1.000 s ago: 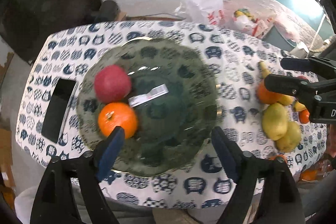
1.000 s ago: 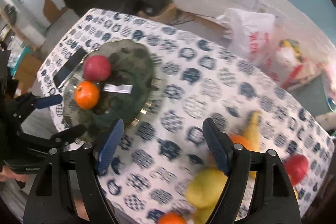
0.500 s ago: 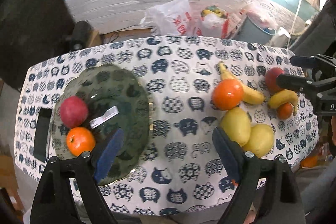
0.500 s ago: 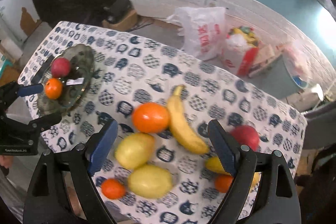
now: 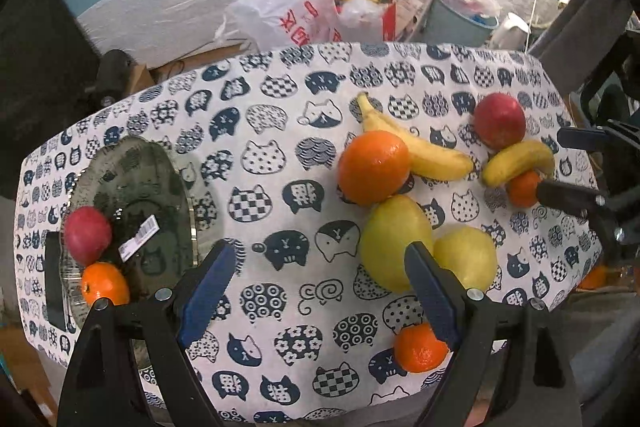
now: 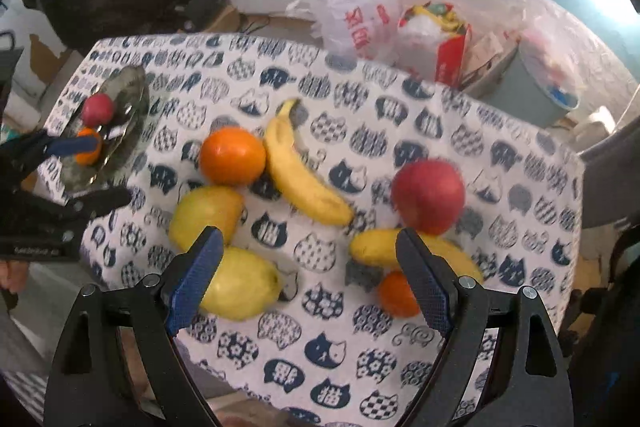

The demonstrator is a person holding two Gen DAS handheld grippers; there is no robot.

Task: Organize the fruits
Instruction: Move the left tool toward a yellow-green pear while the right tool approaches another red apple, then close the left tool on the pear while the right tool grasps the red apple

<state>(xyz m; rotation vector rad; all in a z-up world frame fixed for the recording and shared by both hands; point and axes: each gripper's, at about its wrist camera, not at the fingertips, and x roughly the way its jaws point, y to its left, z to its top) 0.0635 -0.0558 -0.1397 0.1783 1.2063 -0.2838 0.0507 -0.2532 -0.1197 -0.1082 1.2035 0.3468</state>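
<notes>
Left wrist view looks down on the table (image 5: 280, 163) in its cat-print cloth; at its left end the glass plate (image 5: 160, 183) holds a red apple (image 5: 87, 234) and a small orange (image 5: 105, 285); loose fruit lies at the right end: two pears (image 5: 394, 239), a big orange (image 5: 374, 167), a banana (image 5: 416, 149); the left gripper (image 5: 320, 297) hangs spread wide, gripping nothing; the right gripper (image 6: 310, 279), having just been opening, stands empty above the fruit.
</notes>
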